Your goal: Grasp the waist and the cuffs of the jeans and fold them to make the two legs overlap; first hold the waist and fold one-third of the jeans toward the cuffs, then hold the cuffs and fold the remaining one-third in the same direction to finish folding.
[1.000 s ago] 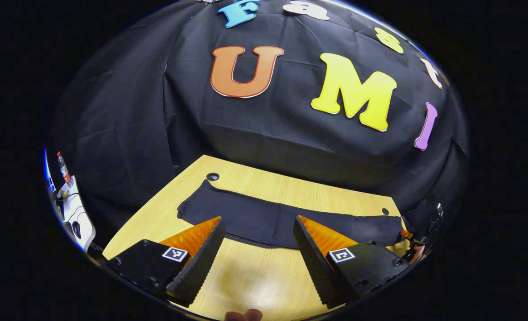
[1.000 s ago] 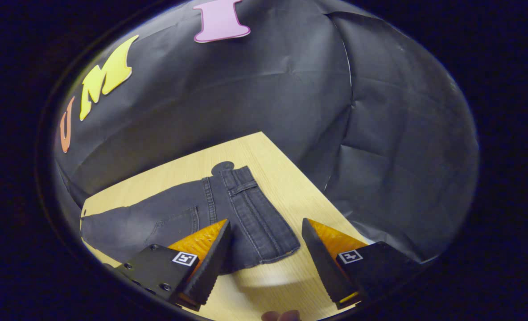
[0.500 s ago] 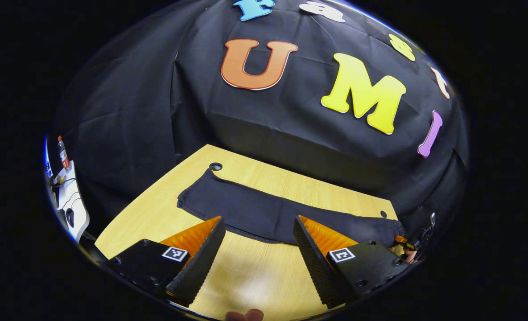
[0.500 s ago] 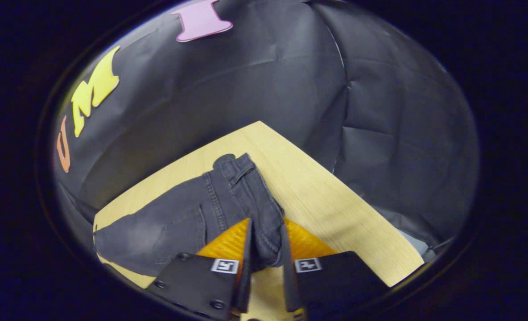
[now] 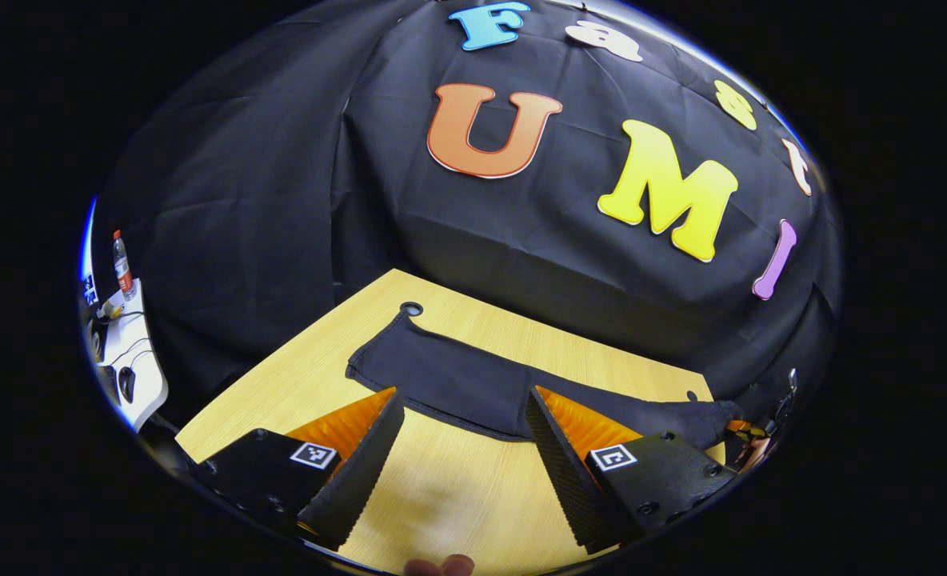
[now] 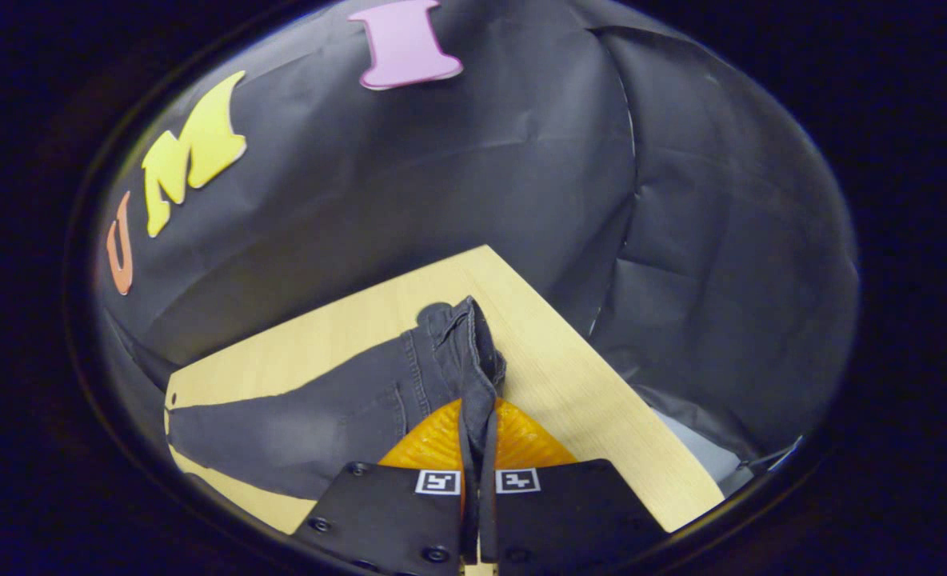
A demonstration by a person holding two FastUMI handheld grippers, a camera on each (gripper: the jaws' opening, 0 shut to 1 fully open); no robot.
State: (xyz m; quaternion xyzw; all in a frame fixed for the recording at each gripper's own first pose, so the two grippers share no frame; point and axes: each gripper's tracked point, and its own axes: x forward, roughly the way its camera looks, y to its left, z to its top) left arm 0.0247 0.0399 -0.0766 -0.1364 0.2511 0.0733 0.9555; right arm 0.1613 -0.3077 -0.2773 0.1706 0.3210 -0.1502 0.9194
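Observation:
Dark grey jeans (image 5: 473,388) lie stretched across the wooden table (image 5: 313,376), with the cuff end near a round hole at the far left in the left gripper view. My left gripper (image 5: 461,424) hovers open just in front of the leg's near edge, nothing between its fingers. In the right gripper view the jeans' waist (image 6: 461,352) is bunched and lifted, and my right gripper (image 6: 477,444) is shut on the waistband. The leg (image 6: 297,424) trails off to the left on the table.
The table's far edge and right corner (image 6: 521,288) meet the black cloth wall. A cable hole (image 5: 411,309) sits by the cuff. A white side surface with a bottle (image 5: 122,272) stands at the far left. The other gripper and a hand (image 5: 749,448) show at the right rim.
My right gripper went from open around the waistband to shut on it, and the waist has bunched up and risen. The left gripper stayed open and shifted slightly relative to the leg.

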